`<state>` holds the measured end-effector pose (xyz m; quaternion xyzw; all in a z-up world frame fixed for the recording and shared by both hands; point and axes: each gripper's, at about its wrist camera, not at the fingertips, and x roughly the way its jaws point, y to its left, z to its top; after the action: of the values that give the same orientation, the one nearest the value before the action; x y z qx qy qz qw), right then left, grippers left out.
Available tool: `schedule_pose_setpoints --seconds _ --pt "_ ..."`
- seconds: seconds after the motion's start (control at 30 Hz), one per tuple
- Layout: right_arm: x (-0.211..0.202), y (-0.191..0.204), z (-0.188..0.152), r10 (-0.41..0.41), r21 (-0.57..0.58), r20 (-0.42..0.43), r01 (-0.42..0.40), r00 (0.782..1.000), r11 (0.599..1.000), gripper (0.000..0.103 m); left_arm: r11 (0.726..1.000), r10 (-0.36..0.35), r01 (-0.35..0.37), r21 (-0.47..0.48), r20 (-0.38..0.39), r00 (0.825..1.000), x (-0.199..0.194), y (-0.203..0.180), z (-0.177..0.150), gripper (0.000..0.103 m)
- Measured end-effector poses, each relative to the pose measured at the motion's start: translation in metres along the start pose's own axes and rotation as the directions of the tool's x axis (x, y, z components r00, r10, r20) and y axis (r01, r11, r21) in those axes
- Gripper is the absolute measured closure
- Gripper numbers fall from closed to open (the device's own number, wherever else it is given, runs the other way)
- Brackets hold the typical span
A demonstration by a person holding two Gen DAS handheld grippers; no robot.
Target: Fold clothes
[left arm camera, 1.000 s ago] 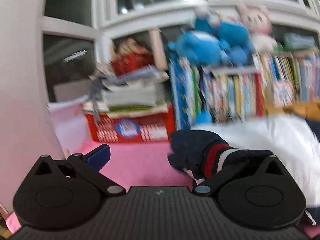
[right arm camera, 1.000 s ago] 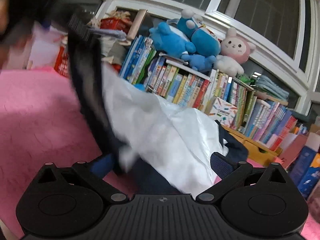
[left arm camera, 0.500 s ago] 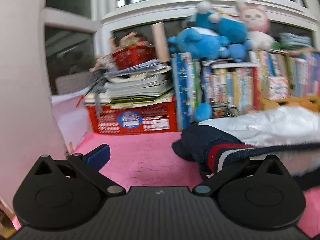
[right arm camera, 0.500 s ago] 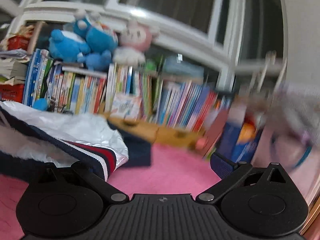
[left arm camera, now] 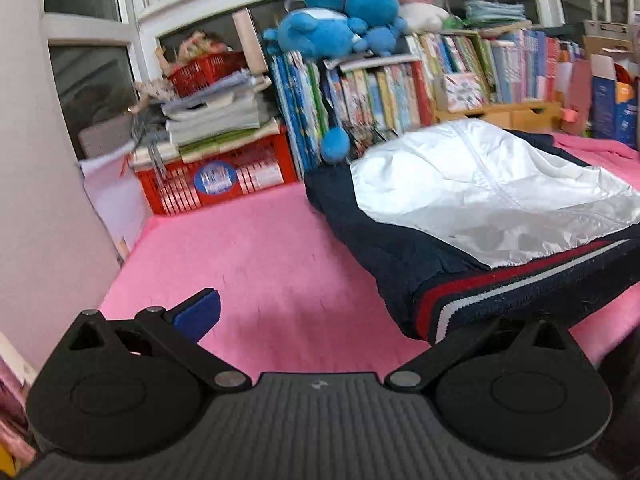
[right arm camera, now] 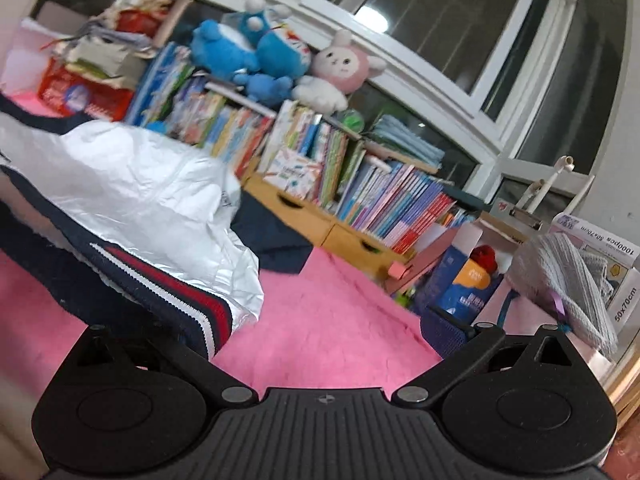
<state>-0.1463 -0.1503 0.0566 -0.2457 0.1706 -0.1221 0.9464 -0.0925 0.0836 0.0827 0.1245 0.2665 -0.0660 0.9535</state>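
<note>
A navy jacket (left arm camera: 384,248) with silver lining (left arm camera: 480,184) and a red-and-white striped hem (left arm camera: 472,296) lies spread on the pink mat (left arm camera: 260,264). My left gripper (left arm camera: 340,316) is open; its left finger pad (left arm camera: 196,314) is bare and the hem drapes over its right finger, hiding the pad. In the right wrist view the jacket (right arm camera: 132,200) lies at left with its hem corner (right arm camera: 200,312) over my right gripper's left finger. My right gripper (right arm camera: 320,332) is open, its right pad (right arm camera: 448,330) bare.
A bookshelf (left arm camera: 400,88) with plush toys (left arm camera: 344,20) lines the back. A red crate (left arm camera: 216,176) under stacked papers stands at back left, a wall at far left. In the right wrist view, wooden drawers (right arm camera: 320,220), boxes (right arm camera: 464,280) and a grey knit item (right arm camera: 560,280) crowd the right.
The jacket, held up in the air a second ago, has come down and now lies spread on the mat. Both grippers have dropped low, with the hem over their inner fingers.
</note>
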Motion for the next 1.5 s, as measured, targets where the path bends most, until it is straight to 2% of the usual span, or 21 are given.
schedule_pose_setpoints --seconds 0.17,0.27,0.43,0.53,0.63,0.7,0.8,0.9,1.0,1.07,1.13,1.17,1.2,1.27,1.33,1.4,1.43,1.5 --pt "-0.045 -0.001 -0.019 0.061 -0.025 -0.031 -0.062 0.998 0.998 0.000 0.999 -0.050 0.050 -0.003 -0.088 0.995 -0.019 0.004 -0.026 0.000" --pt "-0.055 0.003 -0.034 0.123 -0.015 -0.087 -0.124 0.989 0.992 0.000 0.998 -0.066 0.068 0.007 -0.143 0.988 -0.016 0.003 -0.041 0.000" --pt "-0.044 0.038 -0.063 0.214 -0.047 -0.222 -0.229 0.951 0.972 0.000 0.994 -0.068 0.089 0.063 -0.285 0.956 0.012 -0.014 -0.075 0.000" --pt "-0.048 0.056 -0.063 0.259 -0.115 -0.227 -0.291 0.939 0.950 0.000 0.980 -0.117 0.164 0.116 -0.333 0.936 0.016 -0.022 -0.088 0.000" --pt "-0.064 0.054 -0.053 0.387 -0.181 -0.190 -0.420 0.902 0.889 0.000 0.956 -0.193 0.256 0.142 -0.353 0.916 0.010 -0.021 -0.095 0.000" --pt "-0.075 0.048 -0.045 0.455 -0.212 -0.128 -0.473 0.881 0.855 0.000 0.945 -0.221 0.289 0.154 -0.352 0.909 0.004 -0.019 -0.097 0.000" --pt "-0.077 0.030 -0.017 0.507 -0.192 0.046 -0.491 0.861 0.850 0.000 0.941 -0.238 0.300 0.158 -0.322 0.916 -0.006 -0.007 -0.090 0.000" --pt "-0.041 0.022 0.022 0.503 -0.121 0.183 -0.489 0.845 0.864 0.000 0.951 -0.232 0.277 0.135 -0.276 0.933 -0.018 0.014 -0.073 0.000" --pt "0.028 0.037 0.063 0.440 -0.042 0.206 -0.442 0.874 0.896 0.000 0.969 -0.193 0.215 0.124 -0.171 0.966 -0.017 0.033 -0.043 0.000" --pt "0.078 0.054 0.088 0.403 0.016 0.188 -0.413 0.896 0.911 0.000 0.977 -0.178 0.188 0.102 -0.092 0.980 -0.005 0.034 -0.016 0.000" --pt "0.123 0.071 0.108 0.363 0.078 0.162 -0.378 0.918 0.922 0.002 0.982 -0.172 0.174 0.078 -0.024 0.985 0.016 0.025 0.012 0.000" --pt "0.139 0.076 0.114 0.340 0.113 0.149 -0.357 0.929 0.927 0.007 0.983 -0.169 0.169 0.068 -0.004 0.986 0.031 0.016 0.025 0.000" --pt "0.153 0.078 0.120 0.320 0.151 0.135 -0.338 0.938 0.929 0.012 0.985 -0.166 0.165 0.057 0.010 0.986 0.046 0.007 0.039 0.000" --pt "0.178 0.072 0.124 0.304 0.230 0.106 -0.321 0.947 0.919 0.015 0.982 -0.183 0.182 0.042 0.024 0.983 0.073 -0.013 0.057 0.000" --pt "0.199 0.058 0.120 0.289 0.301 0.077 -0.299 0.954 0.906 0.015 0.959 -0.281 0.280 0.029 0.024 0.959 0.099 -0.037 0.069 0.000" --pt "0.217 0.047 0.118 0.258 0.323 0.048 -0.259 0.965 0.910 0.015 0.917 -0.397 0.397 0.020 0.005 0.918 0.122 -0.070 0.073 0.000" --pt "0.228 0.042 0.119 0.237 0.320 0.029 -0.234 0.971 0.918 0.015 0.899 -0.437 0.437 0.023 -0.016 0.899 0.133 -0.087 0.072 0.000" --pt "0.255 0.036 0.126 0.217 0.293 -0.008 -0.206 0.976 0.934 0.013 0.880 -0.470 0.473 0.039 -0.066 0.880 0.152 -0.114 0.064 0.000"
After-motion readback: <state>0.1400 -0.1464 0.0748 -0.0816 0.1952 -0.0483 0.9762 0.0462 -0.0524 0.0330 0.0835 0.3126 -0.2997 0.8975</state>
